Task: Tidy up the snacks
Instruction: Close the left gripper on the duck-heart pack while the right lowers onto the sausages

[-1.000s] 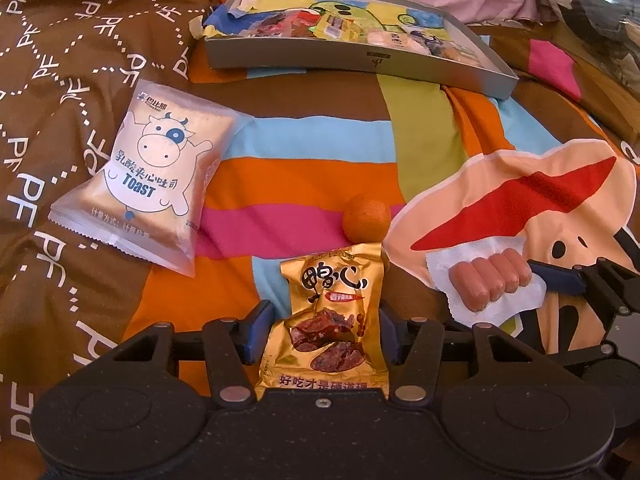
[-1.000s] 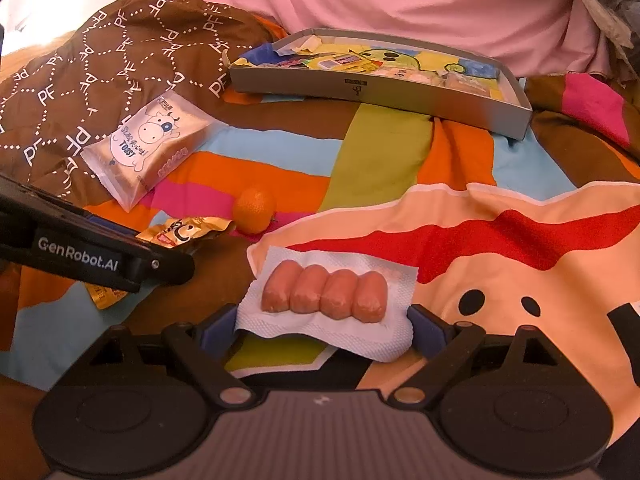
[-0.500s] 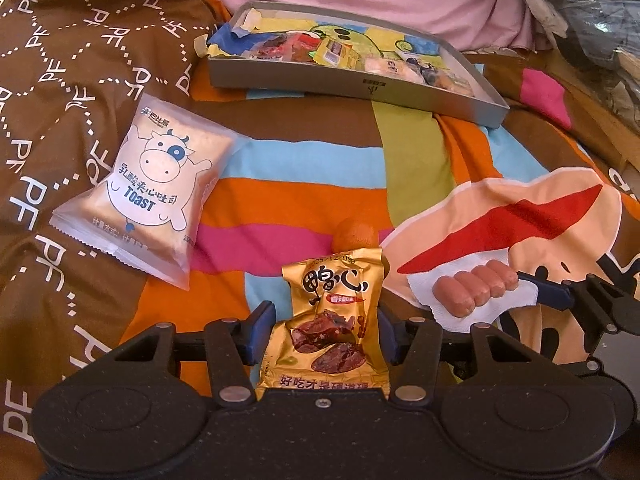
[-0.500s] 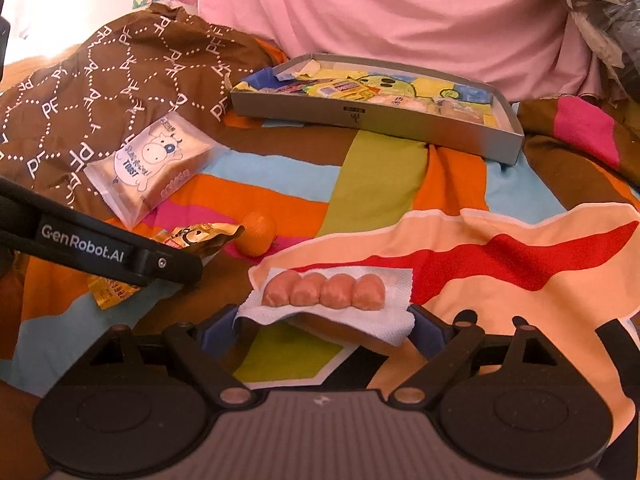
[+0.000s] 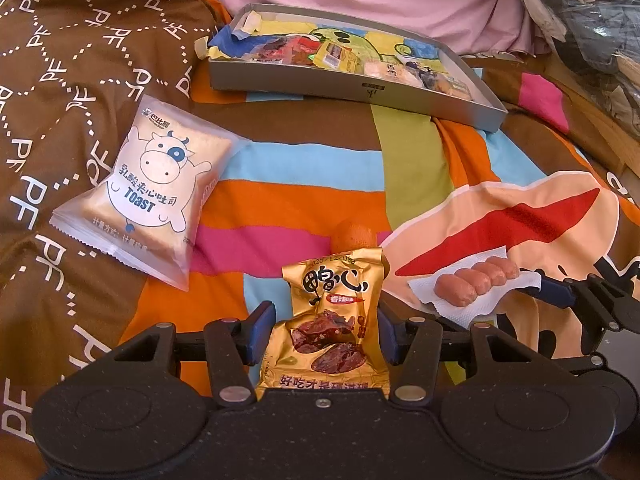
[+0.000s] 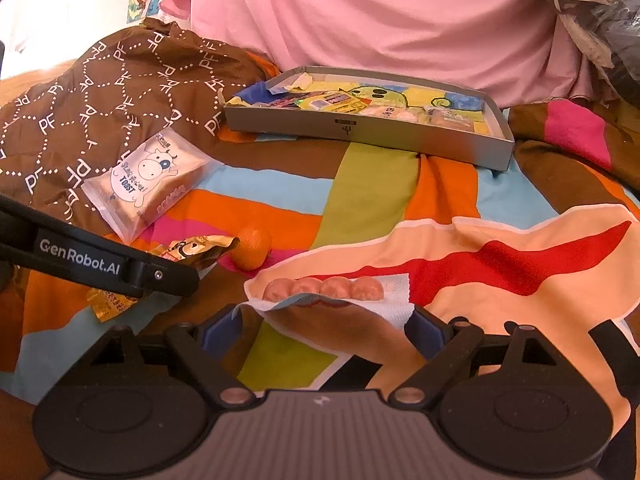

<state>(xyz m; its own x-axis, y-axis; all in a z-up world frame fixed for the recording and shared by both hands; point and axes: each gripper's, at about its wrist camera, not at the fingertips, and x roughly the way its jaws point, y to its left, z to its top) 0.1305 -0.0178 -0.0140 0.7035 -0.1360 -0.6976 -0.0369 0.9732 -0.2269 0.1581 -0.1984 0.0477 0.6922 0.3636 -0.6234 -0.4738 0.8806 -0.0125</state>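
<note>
While both grippers are loaded at once, here's the rundown, nearest stuff first:

Left gripper (image 5: 324,334): fingers clamped on the gold duck-snack pouch (image 5: 332,324), pinching its lower half from both sides. The pouch stands upright between them, top edge flopping free.

Right gripper (image 6: 326,326): fingers closed on the edges of the sausage pack (image 6: 326,294), a white-backed vacuum pack with four little sausages in a row. It's held flat and looks lifted off the bedspread (image 6: 372,196), with a shadow under it.

Handling, pouch: foil, light, crinkly and a bit slick. The side pinch low down looks okay, though it could slide if swung fast.

Handling, sausages: soft and bendy, and the backing sags between the fingers. Gripping the flat sealed margin beats squeezing the meat.

Small orange (image 6: 252,252): loose on the cloth just past the pouch. Round, so it'll probably roll; grab it across the middle.

Toast packet (image 5: 140,188): lying flat, further out on the left. Puffy and squashable, so the crimped seam is the spot to hold.

Grey tray (image 5: 360,94): farthest back, against the pink sheet (image 6: 380,20), already holding several wrapped snacks. Likely where both held items go, so the job seems partway done.
</note>
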